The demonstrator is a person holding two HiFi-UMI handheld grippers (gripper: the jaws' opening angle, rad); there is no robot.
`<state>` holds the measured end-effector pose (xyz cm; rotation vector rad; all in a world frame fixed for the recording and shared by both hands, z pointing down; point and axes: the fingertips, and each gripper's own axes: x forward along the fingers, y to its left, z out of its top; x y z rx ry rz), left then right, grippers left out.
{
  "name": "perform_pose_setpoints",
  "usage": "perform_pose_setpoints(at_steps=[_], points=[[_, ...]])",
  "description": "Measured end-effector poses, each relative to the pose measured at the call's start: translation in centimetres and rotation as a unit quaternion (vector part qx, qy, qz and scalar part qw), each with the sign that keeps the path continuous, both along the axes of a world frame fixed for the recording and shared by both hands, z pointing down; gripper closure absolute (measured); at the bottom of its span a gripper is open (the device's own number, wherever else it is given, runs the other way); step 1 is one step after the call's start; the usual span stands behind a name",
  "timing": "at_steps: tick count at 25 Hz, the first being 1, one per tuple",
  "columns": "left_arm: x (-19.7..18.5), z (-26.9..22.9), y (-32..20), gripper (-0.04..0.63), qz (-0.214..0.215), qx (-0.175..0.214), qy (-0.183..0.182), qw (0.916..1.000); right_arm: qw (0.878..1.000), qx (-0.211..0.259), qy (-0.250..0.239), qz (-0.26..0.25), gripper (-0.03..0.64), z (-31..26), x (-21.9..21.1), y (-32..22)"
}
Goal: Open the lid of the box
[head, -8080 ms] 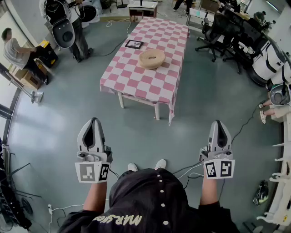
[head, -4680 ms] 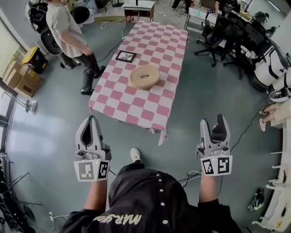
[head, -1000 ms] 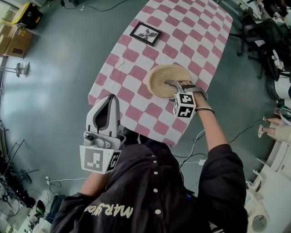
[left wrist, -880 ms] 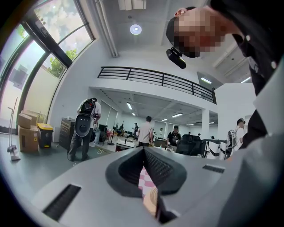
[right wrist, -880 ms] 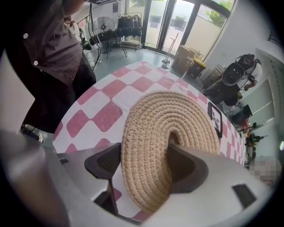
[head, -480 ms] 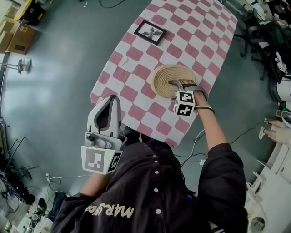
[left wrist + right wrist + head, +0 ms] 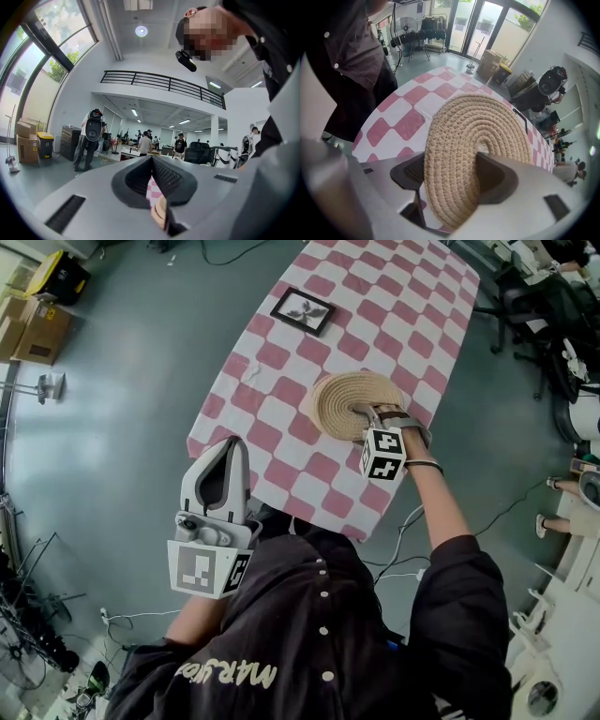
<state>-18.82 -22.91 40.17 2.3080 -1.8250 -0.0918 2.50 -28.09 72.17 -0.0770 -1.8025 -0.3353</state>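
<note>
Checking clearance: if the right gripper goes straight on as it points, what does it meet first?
Most likely the woven lid, which stands between the right gripper's closing fingers; contact looks near, though depth is unclear.

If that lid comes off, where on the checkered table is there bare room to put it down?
The far end of the table, beyond the picture frame, is bare. So is the strip between the frame and the woven box. The near right part is crowded by the right gripper, fingers closing round that box's rim.
</note>
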Motion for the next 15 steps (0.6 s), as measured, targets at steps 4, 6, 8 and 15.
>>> perform_pose_setpoints(at_steps=[4,6,8,15], points=[[0.8,-0.9,0.1,0.586,0.009,0.010,-0.002,0.9999,0.999,0.008,-0.030,0.024,0.302,-1.9,0.1,0.1],[1.1,-1.4,0.0,0.586,0.013,0.018,-0.003,0.9997,0.997,0.008,-0.056,0.044,0.301,-3.4,-0.1,0.3],[1.3,-2.0,-0.2,0.586,0.019,0.029,-0.006,0.9994,0.993,0.014,-0.094,0.070,0.301,-5.6,-0.3,0.3],[2.2,-4.8,-0.5,0.586,0.036,0.066,-0.011,0.9971,0.946,0.037,-0.264,0.186,0.301,-16.1,-0.3,0.5]])
